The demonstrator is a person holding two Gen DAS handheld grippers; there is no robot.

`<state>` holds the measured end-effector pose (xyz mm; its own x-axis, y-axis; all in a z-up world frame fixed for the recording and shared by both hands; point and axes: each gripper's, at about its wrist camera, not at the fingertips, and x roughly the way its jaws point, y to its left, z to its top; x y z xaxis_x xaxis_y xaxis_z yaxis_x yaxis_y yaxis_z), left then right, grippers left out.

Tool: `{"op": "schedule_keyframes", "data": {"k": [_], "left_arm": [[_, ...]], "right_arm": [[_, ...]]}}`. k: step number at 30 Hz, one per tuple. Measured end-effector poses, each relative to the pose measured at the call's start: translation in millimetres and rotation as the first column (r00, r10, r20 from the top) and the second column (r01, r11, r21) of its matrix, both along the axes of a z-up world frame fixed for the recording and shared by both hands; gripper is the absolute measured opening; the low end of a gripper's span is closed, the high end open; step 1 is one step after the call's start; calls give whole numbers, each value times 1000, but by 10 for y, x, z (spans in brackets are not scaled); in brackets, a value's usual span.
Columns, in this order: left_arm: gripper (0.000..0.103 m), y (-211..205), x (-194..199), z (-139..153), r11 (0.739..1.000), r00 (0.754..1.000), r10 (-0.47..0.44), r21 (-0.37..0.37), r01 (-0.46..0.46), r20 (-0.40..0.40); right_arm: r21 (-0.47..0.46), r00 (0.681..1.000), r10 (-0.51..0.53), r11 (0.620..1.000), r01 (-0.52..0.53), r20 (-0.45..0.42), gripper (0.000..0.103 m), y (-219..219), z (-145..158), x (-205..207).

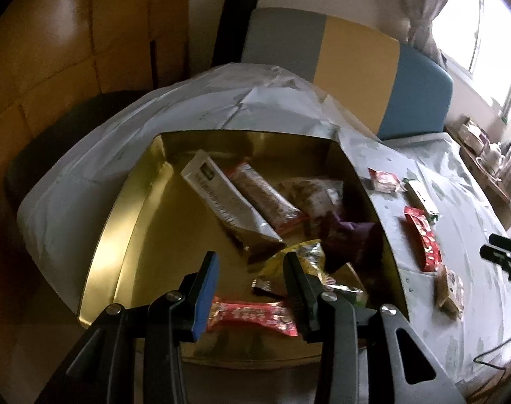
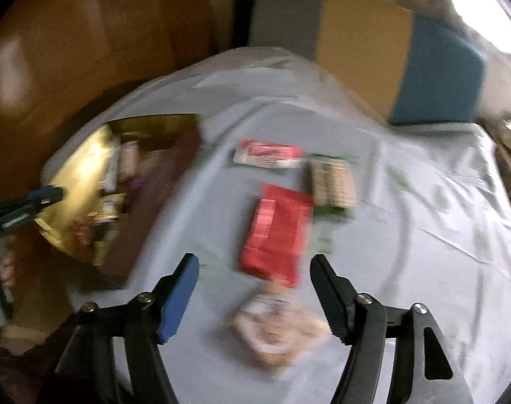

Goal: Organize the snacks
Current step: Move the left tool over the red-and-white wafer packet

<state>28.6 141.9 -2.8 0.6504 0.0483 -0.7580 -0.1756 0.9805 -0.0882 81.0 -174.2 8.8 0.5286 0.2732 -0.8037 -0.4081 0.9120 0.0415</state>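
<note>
The tabletop [image 1: 457, 303], draped in a pale cloth, is seen to curve away at its far edge, where a grey, yellow and blue bench back [image 1: 356, 64] is set. A gold box [image 1: 147, 222] is placed toward the left edge; several snacks are piled inside, among them a white bar [image 1: 218, 192] and a purple packet [image 1: 353, 235]. Over its near rim the left claw [image 1: 252, 286] is held released above a red candy wrapper [image 1: 255, 314]. The right claw [image 2: 255, 299] is spread wide, gripping nothing, above a blurred pale biscuit pack [image 2: 275, 330]. Just beyond lie a red packet [image 2: 275, 232], a green cracker pack [image 2: 333, 185] and a red-and-white wrapper [image 2: 269, 153], with bare cloth to the right.
</note>
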Motion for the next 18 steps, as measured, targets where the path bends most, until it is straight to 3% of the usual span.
{"op": "schedule_keyframes", "data": {"k": [7,12,18], "left_arm": [[40,-237,49,76,997,998,-68,42,68,3],[40,-434,102,145,990,992,-125,64,124,5],[40,-681,209,162,976,978,-208,65,208,-10]], "right_arm": [[-45,974,-228,973,228,-9,75,-834,-228,220],[1,891,-446,894,447,-84,75,-1384,-391,357],[-7,840,-523,849,528,-145,78,-1592,-479,396]]}}
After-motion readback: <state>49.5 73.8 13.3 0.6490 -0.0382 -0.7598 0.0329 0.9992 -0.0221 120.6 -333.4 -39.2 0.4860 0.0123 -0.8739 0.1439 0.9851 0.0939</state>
